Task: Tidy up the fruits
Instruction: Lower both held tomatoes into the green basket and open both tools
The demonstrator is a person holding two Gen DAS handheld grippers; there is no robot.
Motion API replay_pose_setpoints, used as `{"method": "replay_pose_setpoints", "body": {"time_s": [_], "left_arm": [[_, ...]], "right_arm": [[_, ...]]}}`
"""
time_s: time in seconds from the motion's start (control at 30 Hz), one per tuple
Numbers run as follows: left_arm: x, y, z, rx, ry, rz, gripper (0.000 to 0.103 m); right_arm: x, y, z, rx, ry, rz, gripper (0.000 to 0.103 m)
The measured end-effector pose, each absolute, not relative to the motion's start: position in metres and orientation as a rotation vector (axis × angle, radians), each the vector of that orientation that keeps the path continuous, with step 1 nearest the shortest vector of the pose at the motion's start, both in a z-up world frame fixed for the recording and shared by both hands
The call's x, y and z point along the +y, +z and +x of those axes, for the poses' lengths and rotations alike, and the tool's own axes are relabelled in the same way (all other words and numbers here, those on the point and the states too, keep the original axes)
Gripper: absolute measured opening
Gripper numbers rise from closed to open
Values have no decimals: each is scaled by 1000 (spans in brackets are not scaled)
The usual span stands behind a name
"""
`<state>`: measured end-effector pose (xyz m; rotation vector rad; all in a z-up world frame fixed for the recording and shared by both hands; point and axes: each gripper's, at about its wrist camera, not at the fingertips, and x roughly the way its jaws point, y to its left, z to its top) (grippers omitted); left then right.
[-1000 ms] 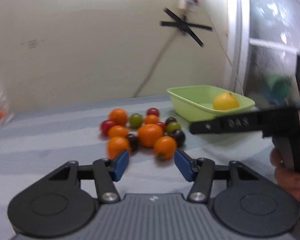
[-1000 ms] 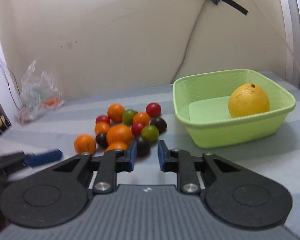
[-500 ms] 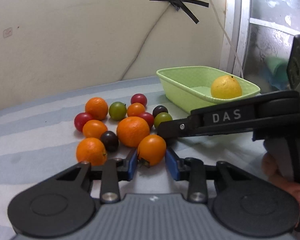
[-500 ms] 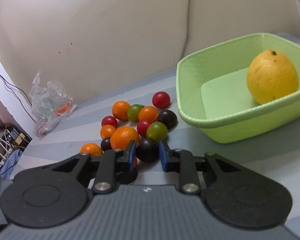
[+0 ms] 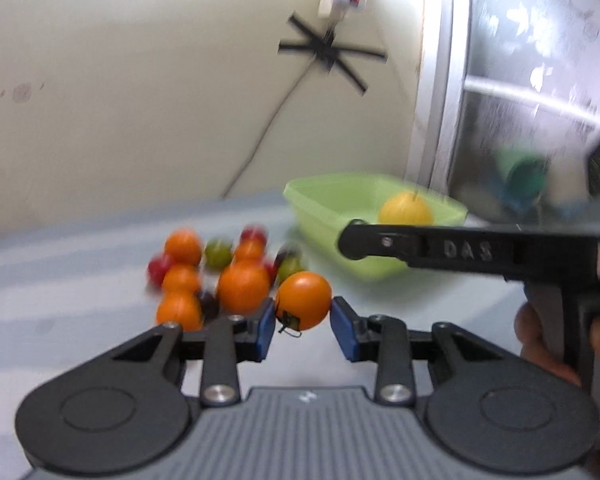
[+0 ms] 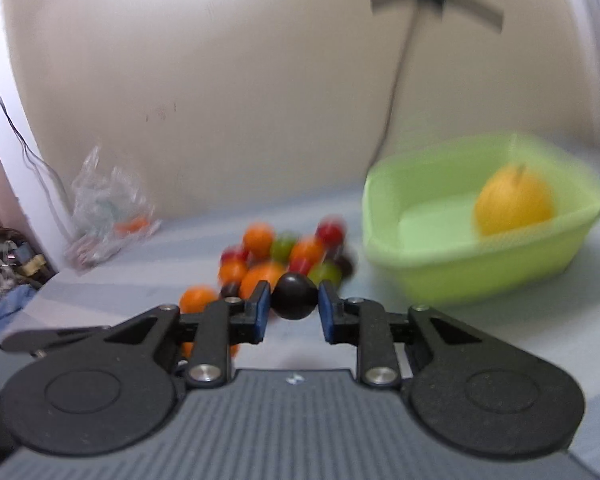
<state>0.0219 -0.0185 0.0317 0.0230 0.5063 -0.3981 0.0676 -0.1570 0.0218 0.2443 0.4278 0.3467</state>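
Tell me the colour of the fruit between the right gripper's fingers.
The small round fruit is very dark, nearly black; the right wrist view shows it best, inside the right gripper.

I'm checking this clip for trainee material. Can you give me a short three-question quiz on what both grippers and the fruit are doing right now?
1. True or false: the left gripper holds an orange tomato between its blue pads.
2. What does the right gripper hold? A) a red tomato B) a dark tomato C) nothing
3. Fill in: the only fruit lying in the green basin is the large ____ one.

Key: 1 true. 2 B. 3 yellow; the rest of the fruit pile lies on the striped cloth beside the basin.
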Motion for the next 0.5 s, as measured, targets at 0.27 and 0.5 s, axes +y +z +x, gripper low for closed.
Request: {"method": "replay_pose_setpoints", "body": {"time_s": [0.27,0.5], "left_arm": [[-68,52,88,480,-503,-9,31],[-86,37,135,589,-526,-42,32]], "right_arm": [[-201,36,61,247,100,154,29],[-221,22,75,292,81,165,30]]}}
